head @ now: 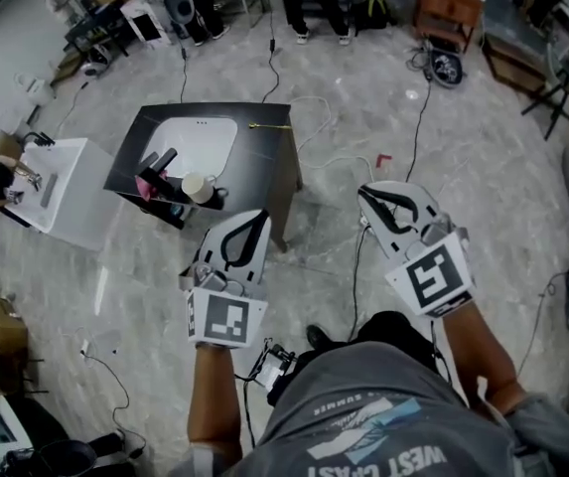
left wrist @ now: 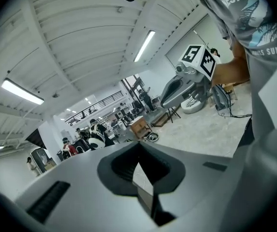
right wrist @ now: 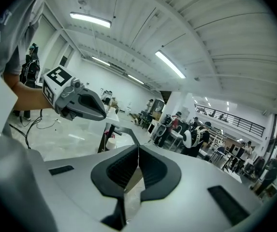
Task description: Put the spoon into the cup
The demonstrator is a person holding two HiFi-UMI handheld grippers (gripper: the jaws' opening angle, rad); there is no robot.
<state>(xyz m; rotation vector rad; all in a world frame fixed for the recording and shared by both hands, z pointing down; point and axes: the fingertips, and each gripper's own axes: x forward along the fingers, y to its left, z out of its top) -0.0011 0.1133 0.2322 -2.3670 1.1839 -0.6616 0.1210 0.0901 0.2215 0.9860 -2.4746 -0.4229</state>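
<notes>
A black table [head: 264, 152] stands on the floor ahead of me. On its far edge lies a thin gold spoon [head: 269, 125]. A white cup [head: 198, 188] stands at its near edge and also shows small in the right gripper view as the cup [right wrist: 111, 143]. My left gripper [head: 260, 215] is held in the air short of the table's near corner, jaws shut and empty. My right gripper [head: 363, 193] hangs over bare floor to the table's right, also shut with nothing in it. Each gripper view looks out level over the hall, the left gripper [left wrist: 138, 145] and the right gripper [right wrist: 138, 149] with tips touching.
A white basin [head: 197, 145] is set in the tabletop, with dark items and a pink thing [head: 155, 182] beside the cup. A white cabinet [head: 66, 197] stands to the left. Cables [head: 344, 157] trail over the floor. People and furniture fill the far end.
</notes>
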